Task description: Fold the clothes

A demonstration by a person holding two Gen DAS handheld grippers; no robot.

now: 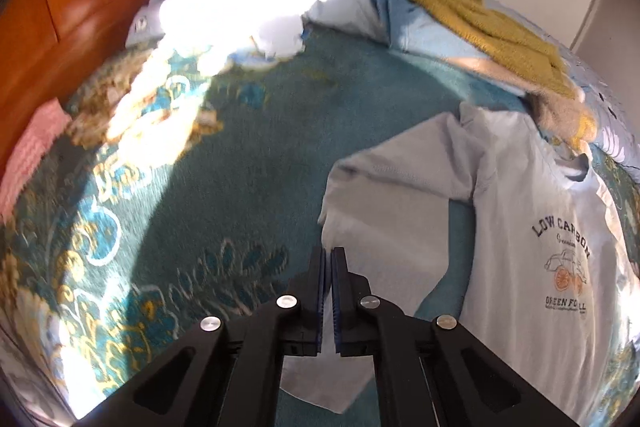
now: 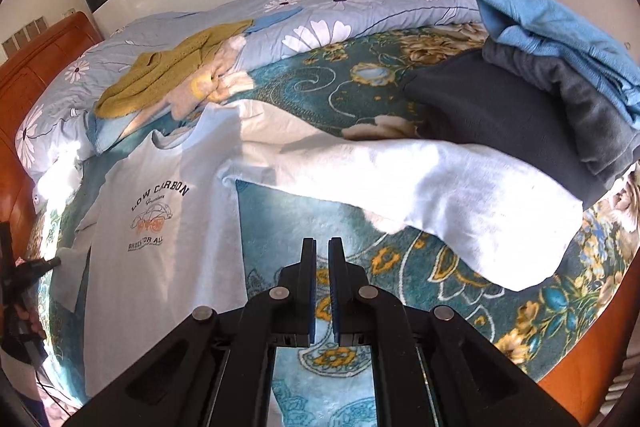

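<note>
A white long-sleeved shirt (image 1: 532, 227) with "LOW CARBON" print lies face up on the teal floral blanket (image 1: 224, 163). Its one sleeve (image 1: 384, 183) bends toward my left gripper (image 1: 329, 251), which is shut on the sleeve's cuff end; cloth hangs below the jaws. In the right wrist view the shirt (image 2: 160, 227) lies at left and its other sleeve (image 2: 440, 195) stretches right across the blanket (image 2: 400, 267). My right gripper (image 2: 322, 243) hovers above the blanket just below that sleeve, jaws nearly closed and empty.
A mustard knit (image 1: 492, 27) and a beige garment lie on the floral duvet (image 2: 340, 7) at the back. A stack of dark grey and blue folded clothes (image 2: 560, 87) sits at right. A wooden headboard (image 1: 60, 7) borders the bed. A pink cloth (image 1: 32, 147) lies left.
</note>
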